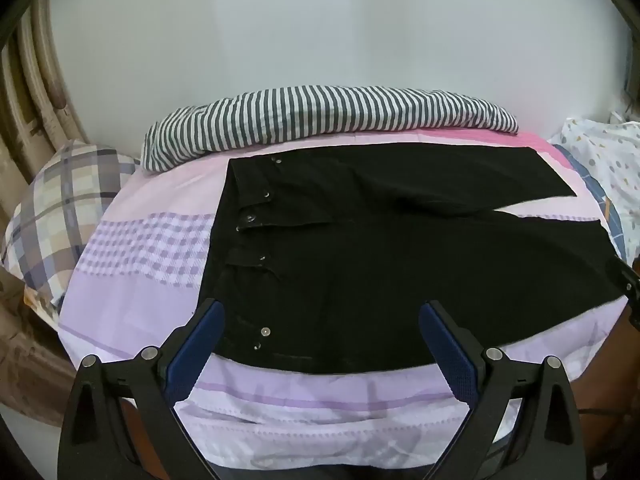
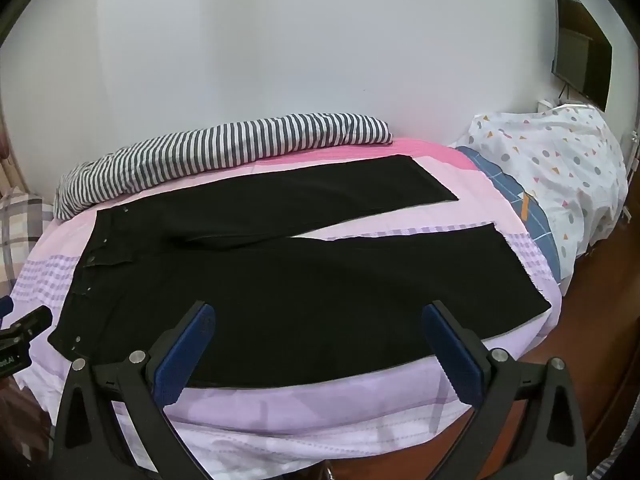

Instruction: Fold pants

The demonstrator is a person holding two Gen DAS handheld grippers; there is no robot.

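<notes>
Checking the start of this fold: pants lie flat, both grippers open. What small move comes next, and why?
Probably lower the left gripper onto the near waistband corner of the black pants: they lie spread, legs apart, unfolded, and both the left and the right gripper hover open, holding nothing.

Light: soft, even, fairly bright on the wall
Shadows: faint, just under the striped bedding below that wall
Glare: none
Black pants: nearly detailless
Edges: strong fisheye bending, dark corners
Focus: sharp centrally, softer outward
</notes>
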